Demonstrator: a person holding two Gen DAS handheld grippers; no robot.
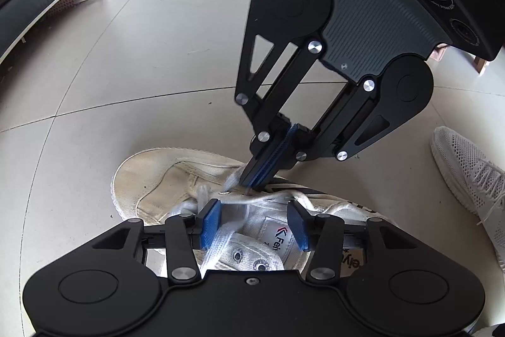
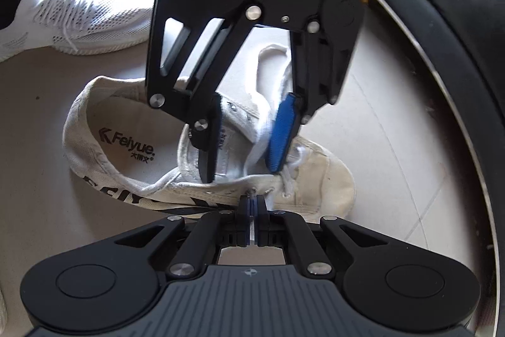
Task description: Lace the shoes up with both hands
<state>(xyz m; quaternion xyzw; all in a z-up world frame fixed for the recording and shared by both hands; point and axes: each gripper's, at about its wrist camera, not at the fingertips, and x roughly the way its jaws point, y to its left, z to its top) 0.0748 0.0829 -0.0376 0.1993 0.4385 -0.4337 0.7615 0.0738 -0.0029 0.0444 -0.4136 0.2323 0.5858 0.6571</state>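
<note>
The cream canvas low-top shoe (image 2: 315, 176) lies on the pale tiled floor (image 1: 126, 68). The right gripper (image 1: 257, 176) has its fingers pinched together on the flat white lace (image 1: 232, 179) by an eyelet — the left gripper (image 1: 254, 223) hangs just beside it, blue pads (image 1: 210, 223) apart, a lace strand running loose between them.

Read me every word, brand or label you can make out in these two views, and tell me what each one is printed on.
"Feiyue." with a chevron logo: on the insole of the canvas shoe.
"Fei", cut off by a blue pad: on the tongue label.
Small characters under the insole brand: too small to read.
Large black letters on the shoe's side: partly hidden, unreadable.
</note>
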